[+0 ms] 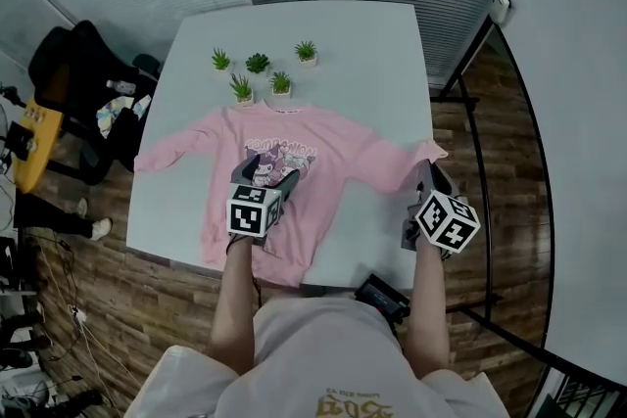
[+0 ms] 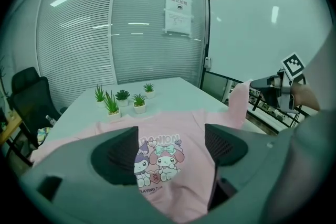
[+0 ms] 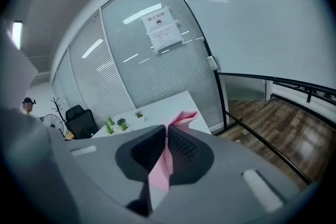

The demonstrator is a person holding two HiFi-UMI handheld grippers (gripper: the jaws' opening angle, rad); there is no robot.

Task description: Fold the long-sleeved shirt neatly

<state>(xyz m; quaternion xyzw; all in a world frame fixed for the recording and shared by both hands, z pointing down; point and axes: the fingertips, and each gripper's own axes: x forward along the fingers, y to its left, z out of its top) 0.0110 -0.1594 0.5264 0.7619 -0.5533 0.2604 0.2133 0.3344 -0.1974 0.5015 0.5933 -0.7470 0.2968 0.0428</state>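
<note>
The long-sleeved shirt (image 1: pixel 294 173) is showing as soft, matt pink cloth with a flat printed picture. The table (image 1: pixel 372 54) is looking smooth and pale, faintly sheeny. The floor (image 1: pixel 509 240) is showing wood planks with slight gloss. The right gripper (image 3: pixel 165 144) is looking like matt grey plastic, its pads (image 3: pixel 184 147) rough-dotted.

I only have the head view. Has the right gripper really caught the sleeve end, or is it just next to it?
Observer: Caught. In the right gripper view the right gripper has its fingers closed on the pink sleeve, the cuff poking out past them.
Operator: And the other one?
Observer: The left gripper is open. In its own view only the printed front of the shirt shows between its fingers.
Operator: Is the cuff lifted?
Observer: Yes, the left gripper view shows it raised above the table.
</note>
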